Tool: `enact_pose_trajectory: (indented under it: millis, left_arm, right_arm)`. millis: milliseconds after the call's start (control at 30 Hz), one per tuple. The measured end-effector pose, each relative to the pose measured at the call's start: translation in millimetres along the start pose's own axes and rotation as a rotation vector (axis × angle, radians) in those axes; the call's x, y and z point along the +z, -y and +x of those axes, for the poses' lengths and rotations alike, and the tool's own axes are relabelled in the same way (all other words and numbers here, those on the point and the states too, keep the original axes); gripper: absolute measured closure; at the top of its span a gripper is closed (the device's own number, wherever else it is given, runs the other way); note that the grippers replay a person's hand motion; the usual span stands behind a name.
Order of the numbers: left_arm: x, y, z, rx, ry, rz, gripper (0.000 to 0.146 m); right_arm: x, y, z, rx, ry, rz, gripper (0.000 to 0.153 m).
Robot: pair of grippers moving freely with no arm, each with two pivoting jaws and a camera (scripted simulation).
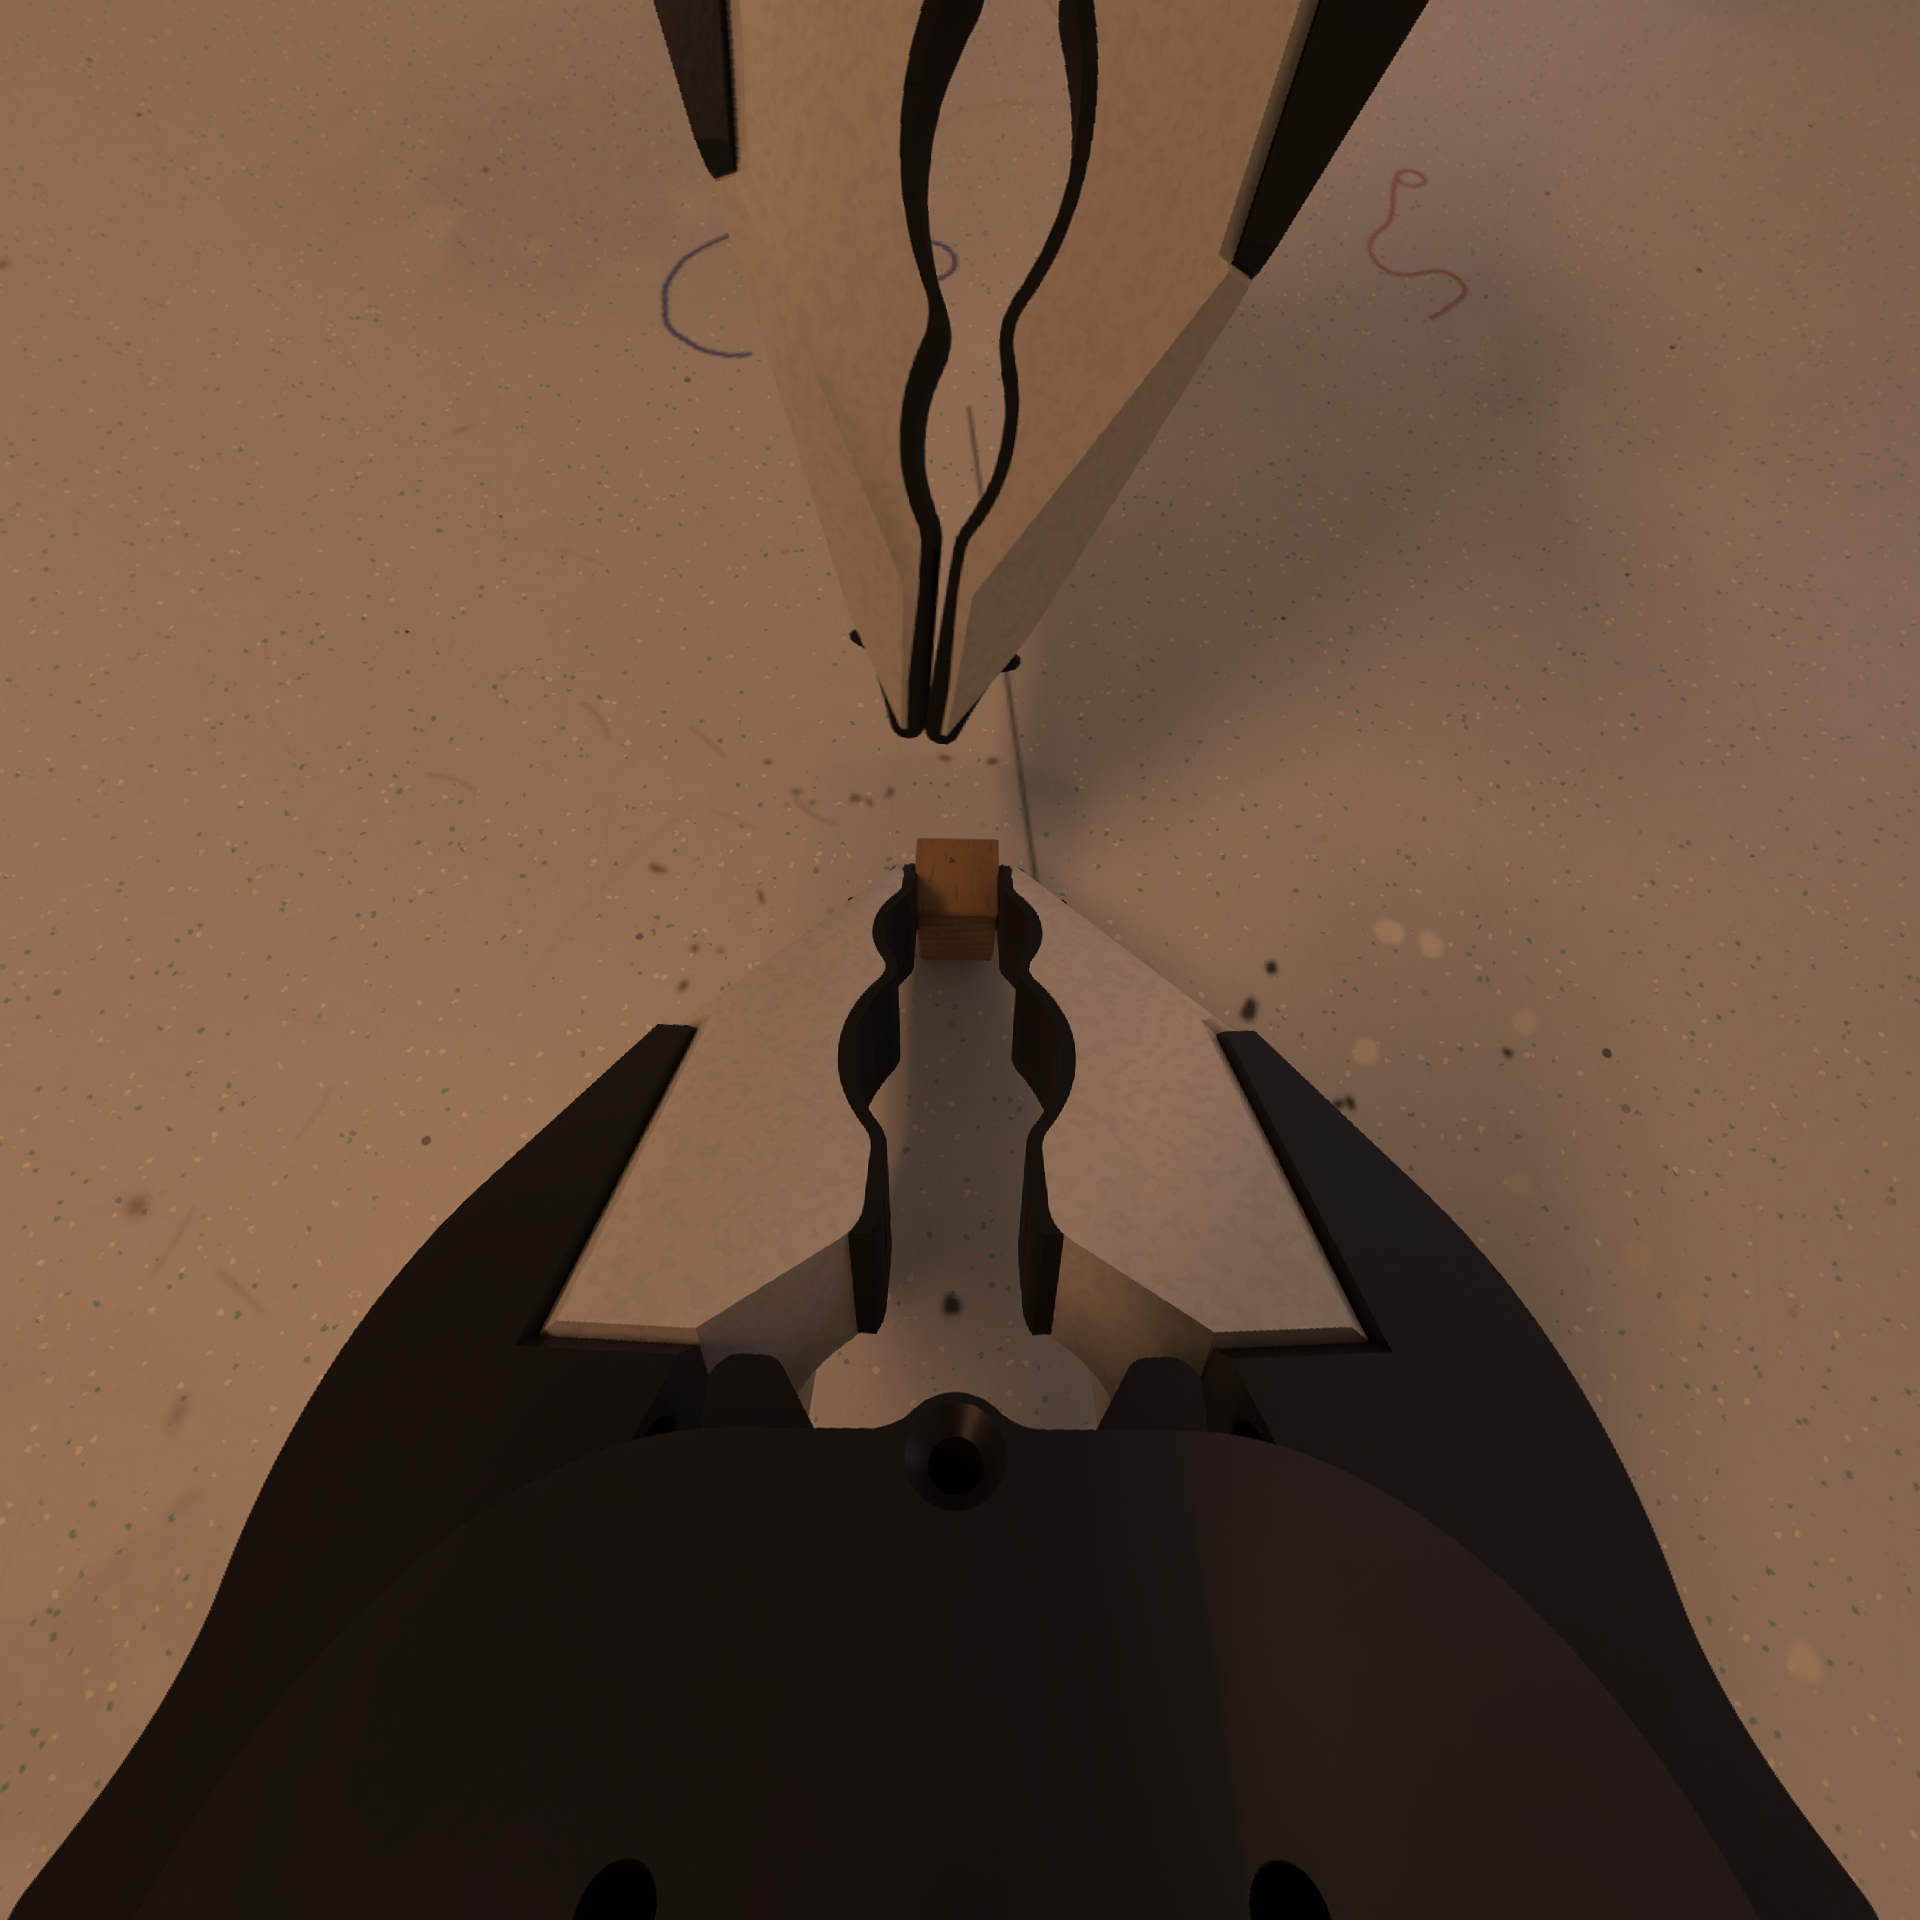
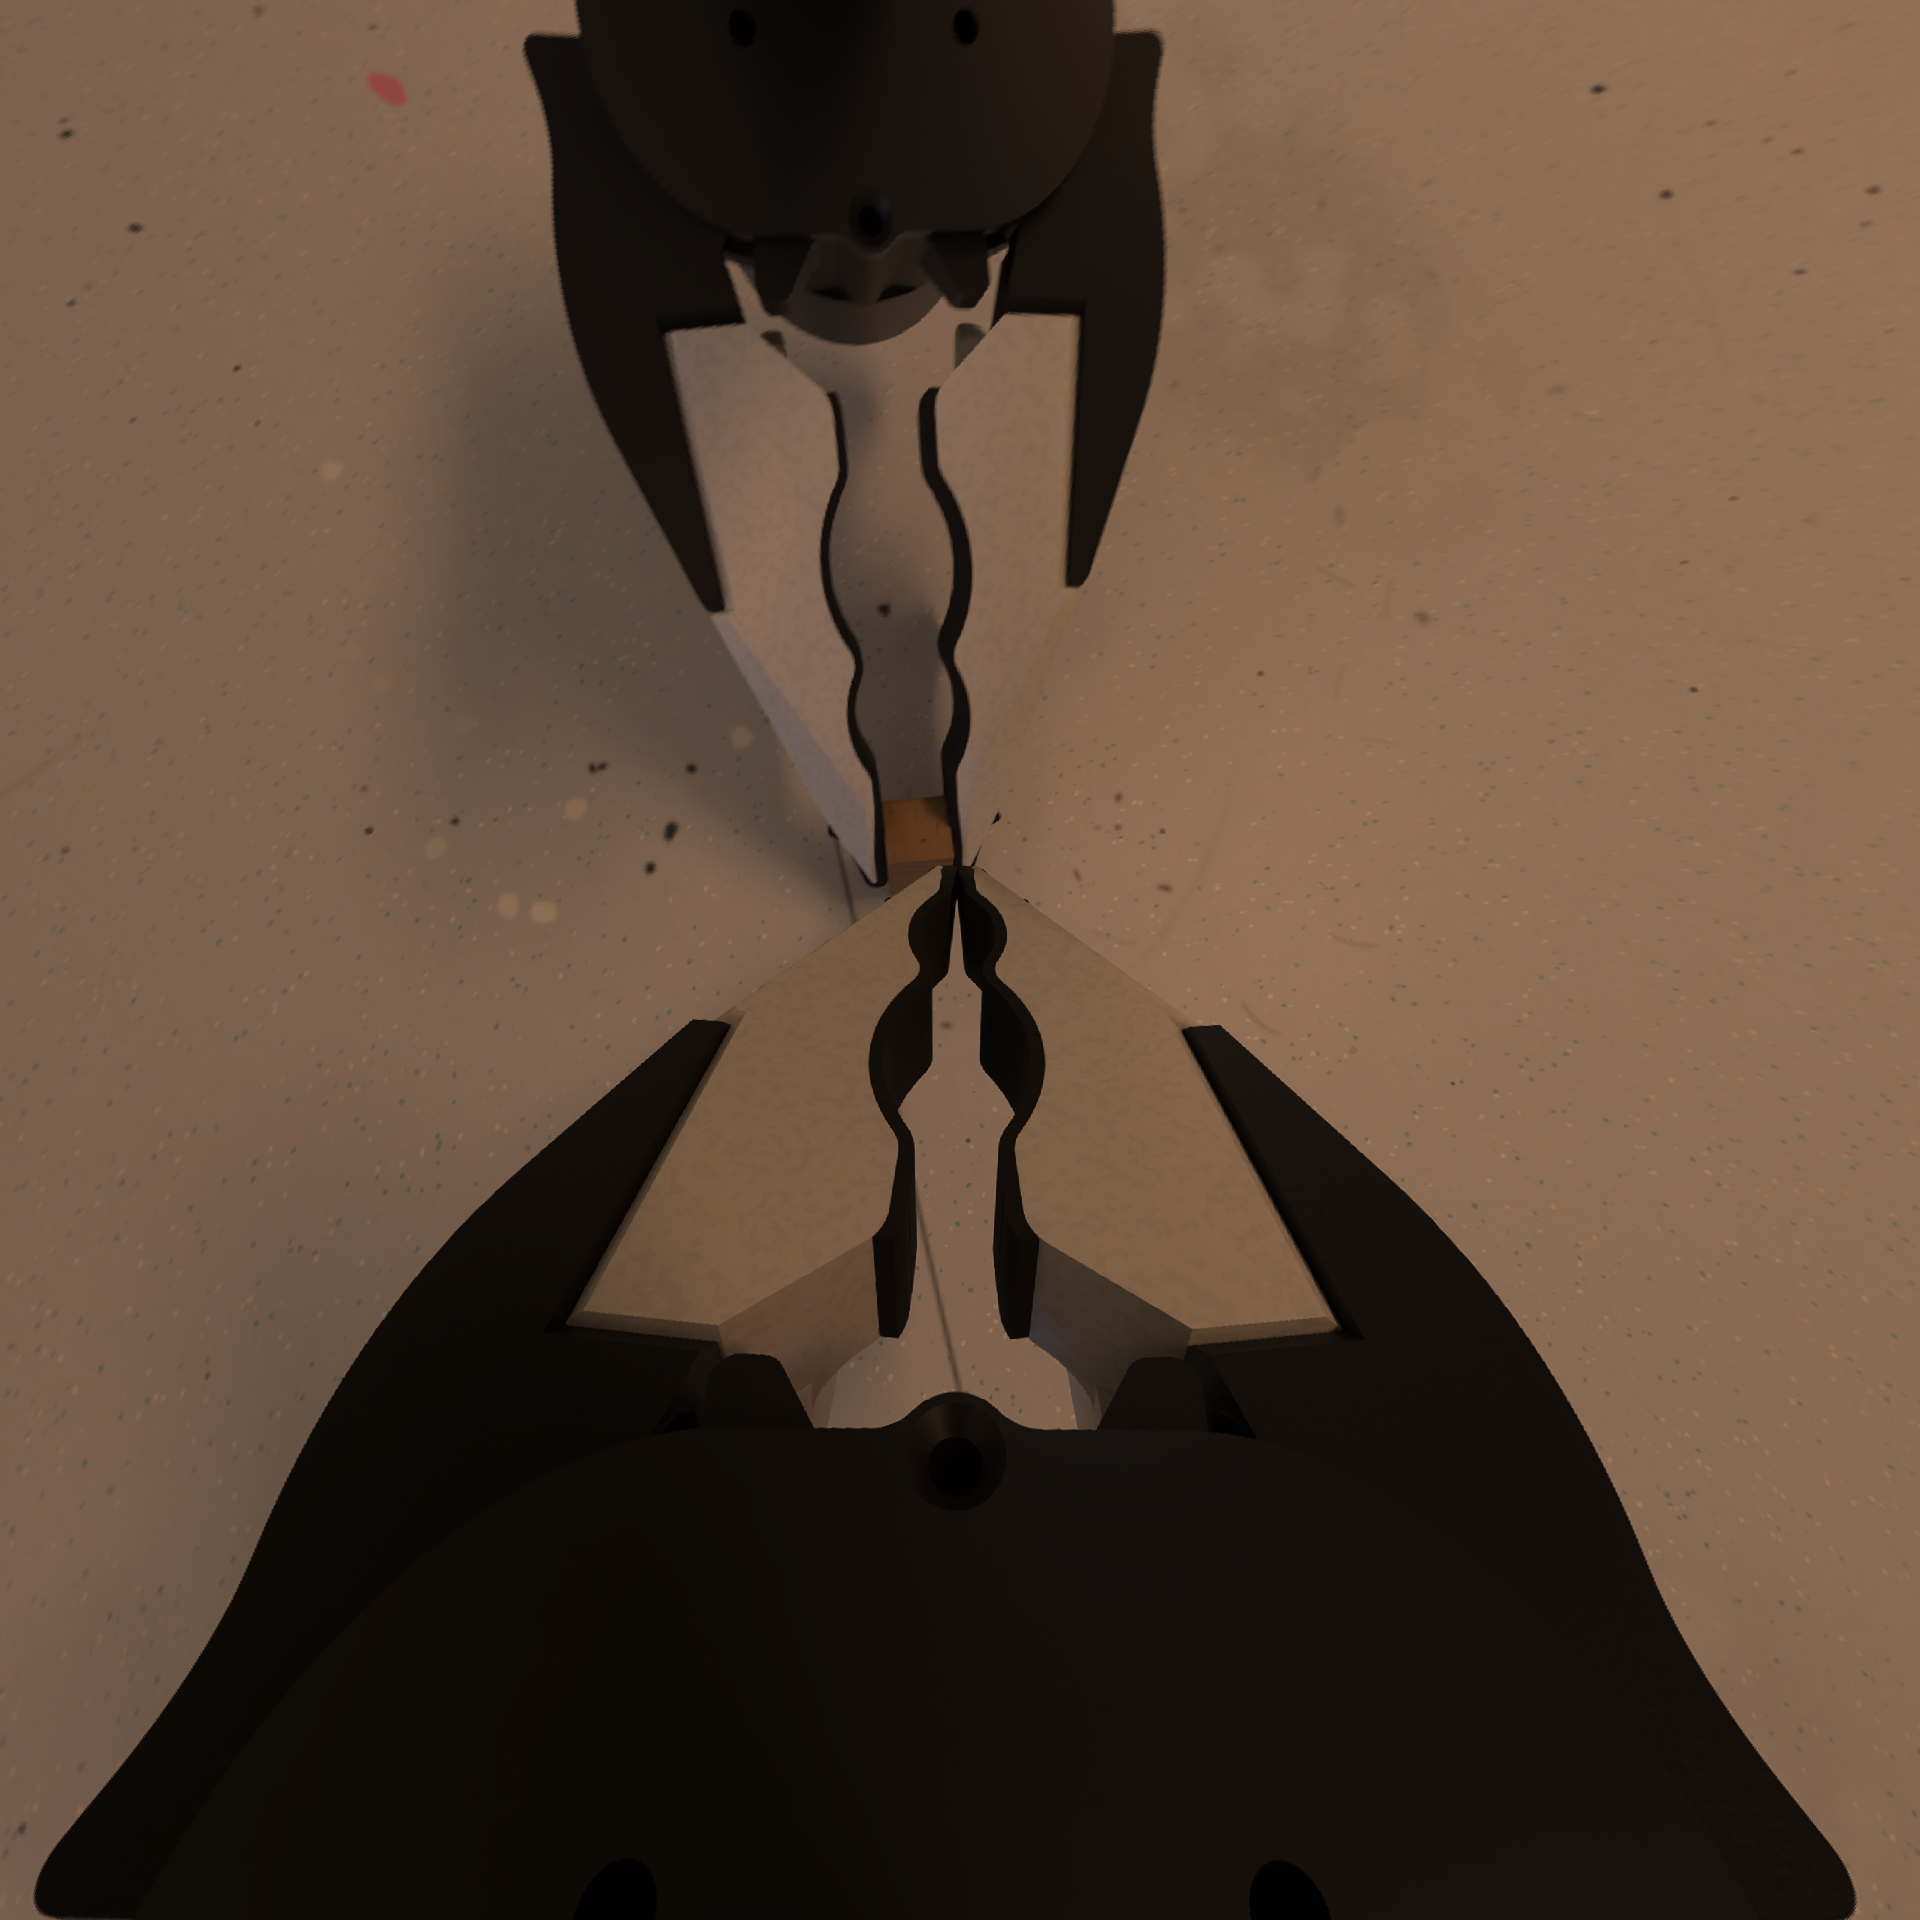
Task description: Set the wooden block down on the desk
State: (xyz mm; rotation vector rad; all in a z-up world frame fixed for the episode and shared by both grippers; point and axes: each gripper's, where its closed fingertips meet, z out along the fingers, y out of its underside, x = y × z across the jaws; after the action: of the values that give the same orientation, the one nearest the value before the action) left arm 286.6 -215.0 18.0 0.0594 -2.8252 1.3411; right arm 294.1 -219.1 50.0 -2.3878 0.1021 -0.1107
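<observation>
A small wooden block (image 1: 957, 894) sits between the fingertips of my left gripper (image 1: 957, 891), which is shut on it above the speckled tan desk (image 1: 312, 623). My right gripper (image 1: 923, 729) comes in from the top of the left wrist view, tips pressed together and empty, a short way beyond the block. In the right wrist view my right gripper (image 2: 956, 883) is shut with nothing in it, and the left gripper (image 2: 914, 831) faces it from the top, holding the block (image 2: 914, 831) just past my right fingertips.
The desk bears dark specks, pale spots (image 2: 525, 909), a blue scribble (image 1: 691, 312), a red scribble (image 1: 1413, 249), a pink spot (image 2: 387, 88) and a thin dark line (image 1: 1013, 748). Shadows lie under both grippers.
</observation>
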Motion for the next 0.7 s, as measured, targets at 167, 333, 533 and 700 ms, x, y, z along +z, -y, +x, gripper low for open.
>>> enact_pose_trajectory:
  millis: [167,333,533,700]
  left_arm:
    - [0.2,-0.3,-0.1,-0.004,-0.002,-0.001,0.132]
    - [0.3,-0.5,-0.2,-0.001,0.001,-0.003,0.132]
    - [0.7,-0.9,-0.7,-0.004,0.0,-0.008,0.132]
    - [0.9,-1.1,-0.8,-0.001,0.002,-0.01,0.132]
  right_arm:
    - [13.9,-13.3,2.0,-0.023,-0.057,-0.097,0.153]
    - [8.8,-7.2,0.5,-0.014,-0.043,-0.047,0.153]
    - [10.4,-5.3,0.7,-0.043,-0.058,-0.054,0.153]
    - [5.8,-2.9,2.6,-0.05,-0.071,-0.05,0.153]
